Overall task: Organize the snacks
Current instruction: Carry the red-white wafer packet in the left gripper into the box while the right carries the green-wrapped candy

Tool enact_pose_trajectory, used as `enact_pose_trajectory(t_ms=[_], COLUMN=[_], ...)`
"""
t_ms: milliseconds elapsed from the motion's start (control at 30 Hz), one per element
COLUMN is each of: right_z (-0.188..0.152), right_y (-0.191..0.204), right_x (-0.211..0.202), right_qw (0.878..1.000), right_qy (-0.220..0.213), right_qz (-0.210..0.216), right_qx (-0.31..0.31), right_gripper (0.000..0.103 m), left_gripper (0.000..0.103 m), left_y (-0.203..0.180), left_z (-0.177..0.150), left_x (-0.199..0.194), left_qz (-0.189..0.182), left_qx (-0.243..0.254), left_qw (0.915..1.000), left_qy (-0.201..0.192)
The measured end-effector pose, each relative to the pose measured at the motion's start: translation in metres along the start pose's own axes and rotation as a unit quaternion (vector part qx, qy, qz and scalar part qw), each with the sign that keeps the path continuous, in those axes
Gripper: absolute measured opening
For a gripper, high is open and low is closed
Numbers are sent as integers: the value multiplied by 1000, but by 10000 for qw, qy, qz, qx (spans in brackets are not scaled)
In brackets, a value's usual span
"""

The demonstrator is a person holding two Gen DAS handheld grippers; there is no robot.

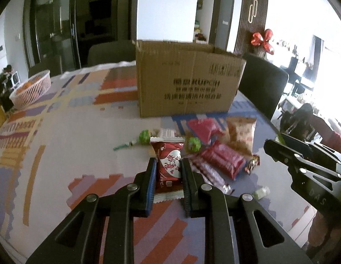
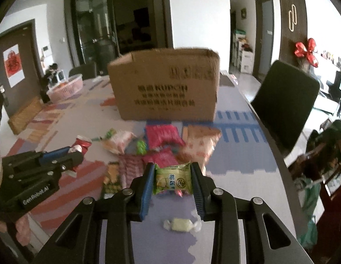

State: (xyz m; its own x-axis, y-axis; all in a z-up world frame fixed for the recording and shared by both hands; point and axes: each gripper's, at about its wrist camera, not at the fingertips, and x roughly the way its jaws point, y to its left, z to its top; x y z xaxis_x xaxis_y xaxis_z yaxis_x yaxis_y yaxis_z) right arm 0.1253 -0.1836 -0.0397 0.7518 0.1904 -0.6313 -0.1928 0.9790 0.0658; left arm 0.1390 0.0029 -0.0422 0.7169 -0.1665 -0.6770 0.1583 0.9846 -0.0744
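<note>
My left gripper (image 1: 167, 161) is shut on a dark red snack packet (image 1: 169, 167) with a white heart, held above the table. The right gripper (image 2: 173, 167) is shut on a green snack packet (image 2: 173, 180), also lifted off the cloth. A pile of snacks (image 1: 216, 145) lies on the table in front of an open cardboard box (image 1: 185, 81): pink and red packs, an orange-printed bag, green candies. The box (image 2: 168, 85) stands behind the pile (image 2: 161, 145) in the right wrist view too. Each gripper shows in the other's view: the right one (image 1: 302, 162), the left one (image 2: 38, 165).
A patterned tablecloth (image 1: 71, 132) covers the table. A pink basket (image 1: 30, 90) sits at the far left. A pale wrapped candy (image 2: 181, 224) lies loose near the front. A dark chair (image 2: 284, 110) stands by the table's right edge.
</note>
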Motion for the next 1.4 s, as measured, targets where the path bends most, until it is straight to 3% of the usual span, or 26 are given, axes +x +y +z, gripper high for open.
enact_pose_trajectory(t_ms=[567,767,967,1400], right_z=[97,135,166,197], right_y=[6,-1,-12,-25], right_x=[-3,10,26,83], right_qw=[9953,9945,9949,9986], right_qy=[-889,-924,-865,-265], right_qz=[380,490,508,462], right_qx=[-66,-5,36,66], right_gripper=[34,34,34,34], left_gripper=[23,22,22,22], left_y=[6,5,4,12], left_z=[97,134,167,205], left_x=[-19,-8,12,81], left_qz=[-29,-192,-93,-104], left_qx=[200,201,392,245], left_qw=[9951,9948,9949,9993], left_qy=[-967,-980,-924,-250])
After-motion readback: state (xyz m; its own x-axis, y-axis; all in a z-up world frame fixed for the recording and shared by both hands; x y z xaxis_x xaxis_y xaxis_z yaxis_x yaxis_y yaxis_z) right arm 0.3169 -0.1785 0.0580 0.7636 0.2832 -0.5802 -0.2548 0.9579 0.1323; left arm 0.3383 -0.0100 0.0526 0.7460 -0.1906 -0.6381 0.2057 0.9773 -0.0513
